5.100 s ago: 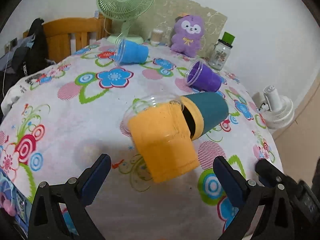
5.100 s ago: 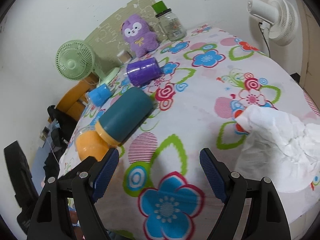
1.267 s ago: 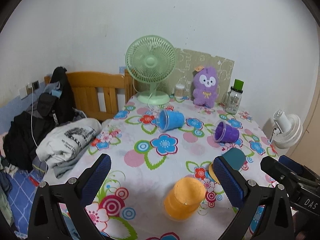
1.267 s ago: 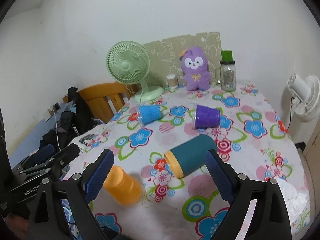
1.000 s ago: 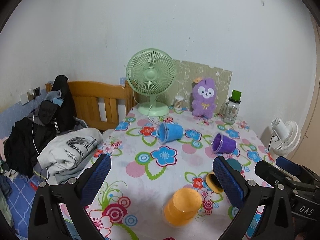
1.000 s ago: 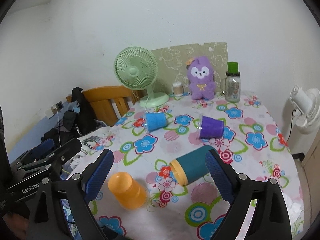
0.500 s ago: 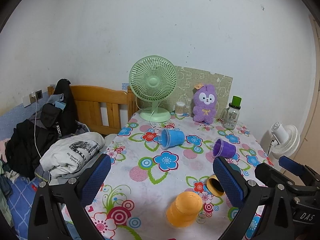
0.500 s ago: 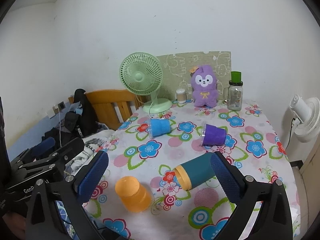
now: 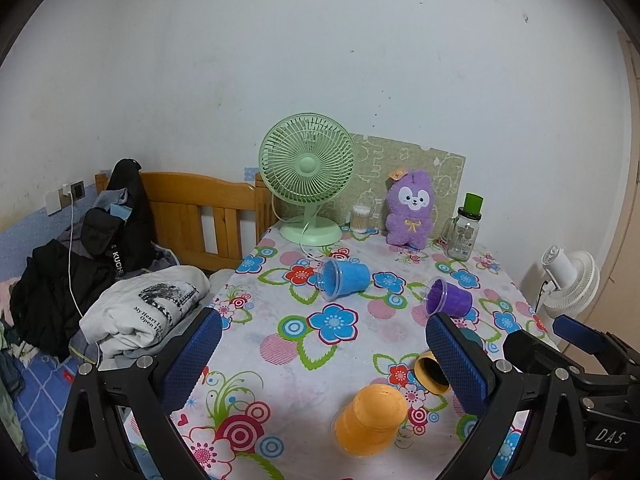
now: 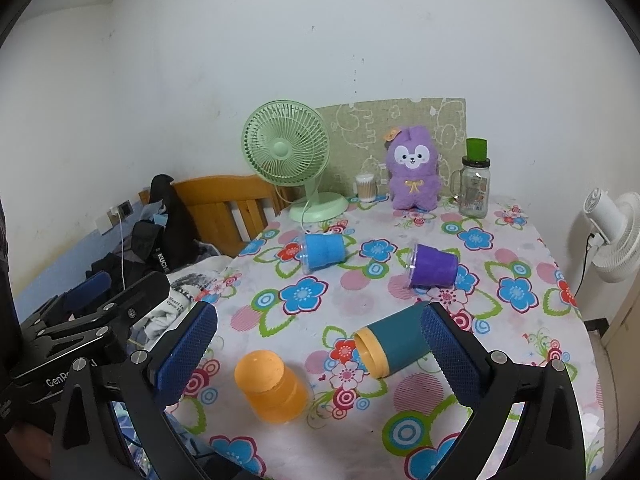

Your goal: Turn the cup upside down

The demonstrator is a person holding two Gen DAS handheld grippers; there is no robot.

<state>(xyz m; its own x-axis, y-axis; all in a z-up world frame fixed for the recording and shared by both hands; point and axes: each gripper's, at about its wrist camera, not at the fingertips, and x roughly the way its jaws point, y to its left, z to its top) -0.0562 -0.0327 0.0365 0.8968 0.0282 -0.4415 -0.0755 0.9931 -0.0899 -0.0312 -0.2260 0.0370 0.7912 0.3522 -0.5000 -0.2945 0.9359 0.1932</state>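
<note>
Three cups lie sideways; orange cup (image 10: 272, 388) stands inverted near the table (image 10: 552, 344) front edge. Both grippers (image 9: 320, 356) (image 10: 316, 352) wide, empty, high above. Risk: sideways cups roll if nudged.

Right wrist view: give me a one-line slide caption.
Open right gripper above floral tablecloth: orange plastic cup upside down; teal, purple and blue cups on their sides.
</note>
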